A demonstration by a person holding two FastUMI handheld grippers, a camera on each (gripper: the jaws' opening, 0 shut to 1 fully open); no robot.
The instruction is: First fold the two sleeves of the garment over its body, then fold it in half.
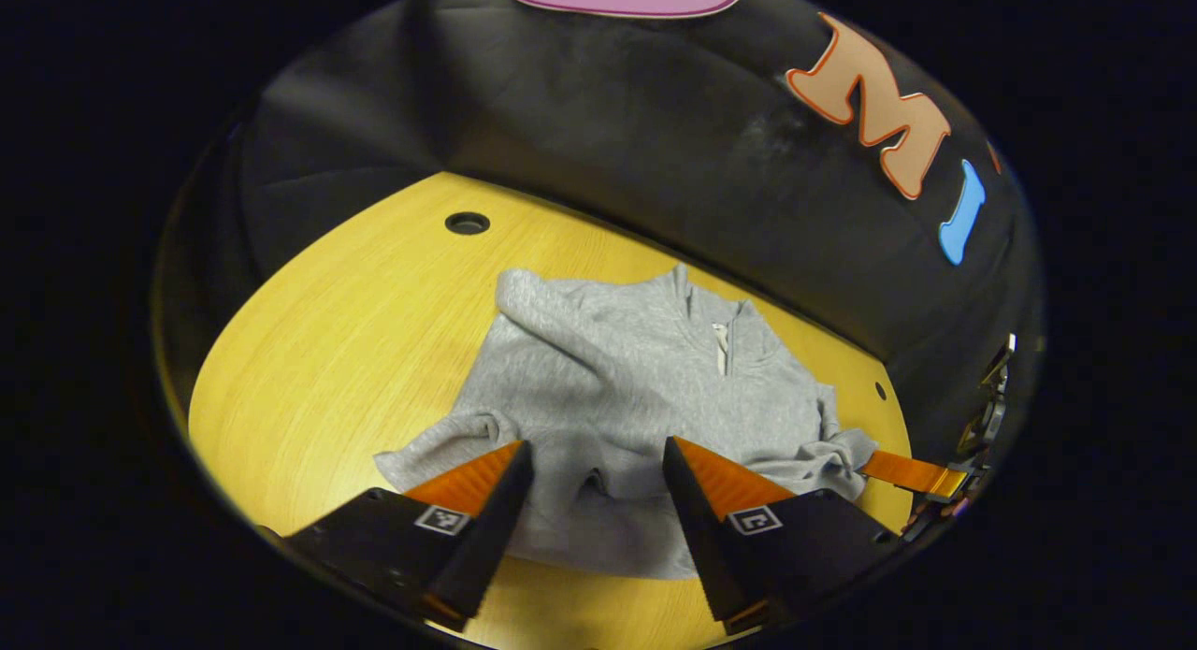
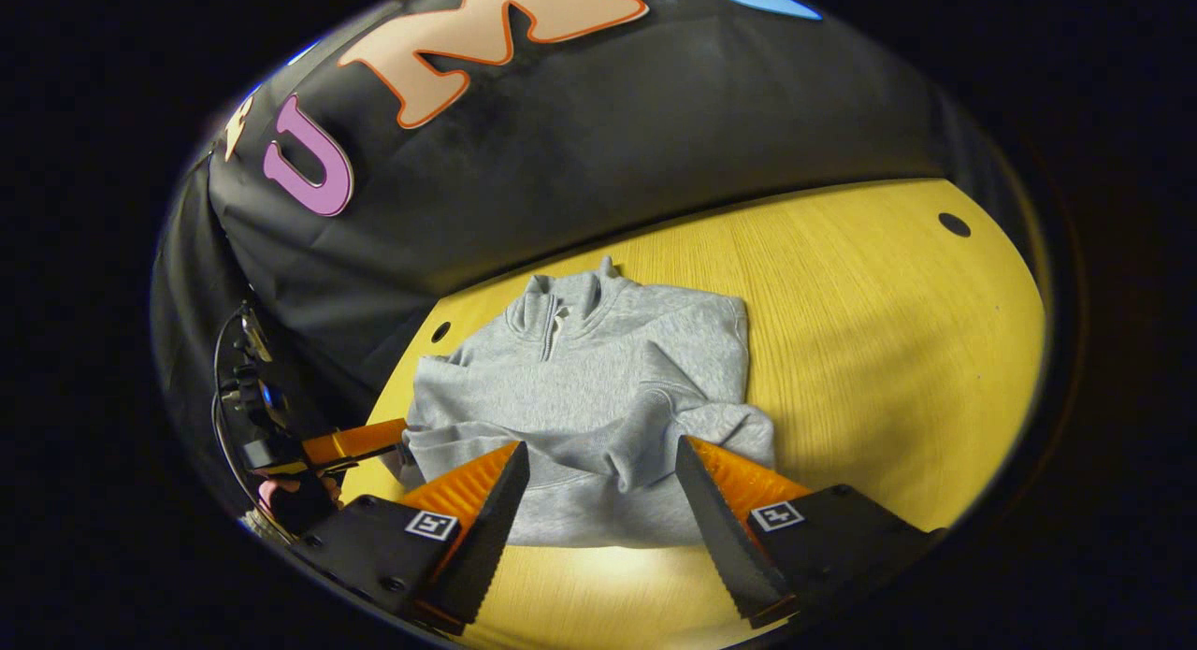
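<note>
**Lying on the yellow table, a grey pullover with both sleeves drawn in**

Resting flat on the yellow wooden table (image 1: 309,351), the grey pullover (image 1: 636,379) lies with its zip collar (image 1: 725,337) toward the black cloth wall (image 1: 608,145) and its hem toward the cameras. In the left gripper view, one sleeve (image 1: 542,327) runs as a thick diagonal roll from the far shoulder down across the chest, and its cuff end spreads onto the table just beside the near finger. The other sleeve is bunched in a crumpled knot (image 1: 837,449) at the garment's opposite edge.

The left gripper (image 1: 598,486) hovers over the hem with its fingers wide apart, nothing between them, the grey fabric showing through the gap. At the edge of that same view, a finger of the other gripper (image 1: 912,472) reaches in and touches the bunched sleeve; whether it pinches the cloth cannot be told from here.

In the right gripper view, the pullover (image 2: 580,388) looks nearly squared off, its collar (image 2: 561,313) again toward the wall, a sleeve (image 2: 711,416) folded across the lower body. The right gripper (image 2: 603,486) also stands with its fingers spread apart above the hem, holding nothing. Farther off, at the side of this view, the other gripper's finger (image 2: 360,441) lies at the garment's edge, with a hand (image 2: 290,500) behind it.

Small round holes (image 1: 467,223) sit in the tabletop, well apart from the garment.
</note>
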